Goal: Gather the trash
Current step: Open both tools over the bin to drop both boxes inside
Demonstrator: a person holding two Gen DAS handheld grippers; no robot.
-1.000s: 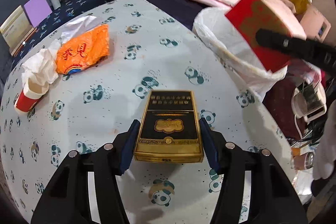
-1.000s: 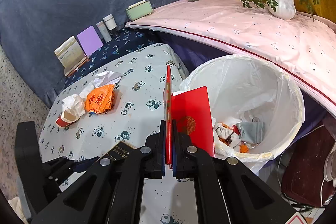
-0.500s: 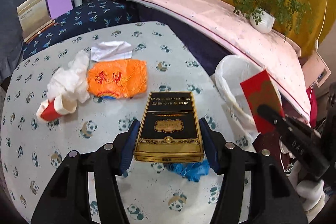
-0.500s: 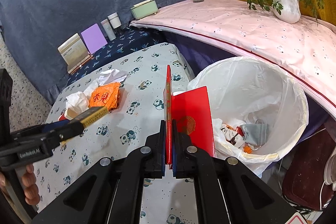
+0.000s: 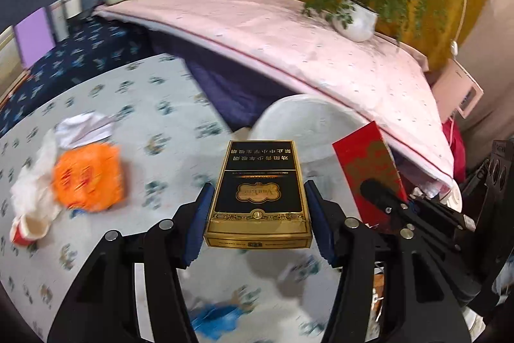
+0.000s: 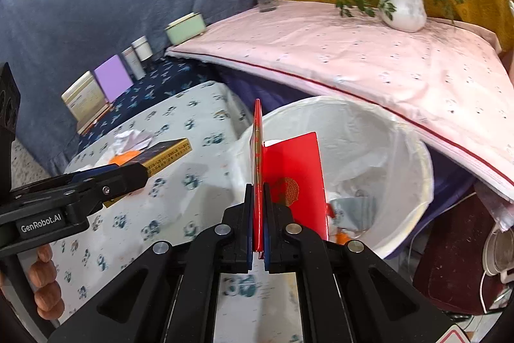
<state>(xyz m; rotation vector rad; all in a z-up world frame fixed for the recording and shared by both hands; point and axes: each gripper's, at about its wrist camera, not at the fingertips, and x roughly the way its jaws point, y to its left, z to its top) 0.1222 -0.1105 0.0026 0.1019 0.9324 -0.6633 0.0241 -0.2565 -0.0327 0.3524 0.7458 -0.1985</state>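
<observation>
we clamp the left hand-held gripper on the sides of the cigarette box, lifted over the counter, and the right hand-held gripper squeezes the red envelope by its edge, so both can drop into the white bin just ahead; tissues and an orange wrapper wait behind.

Soft, even light fills both views, bright without hard glare. In the left wrist view the surface and the orange wrapper smear with motion blur, while the black and gold box stays sharp. The right wrist view is crisp; the white bin liner looks faintly washed out. Fisheye bending curves the pink cloth, and black vignette rings the corners.
</observation>
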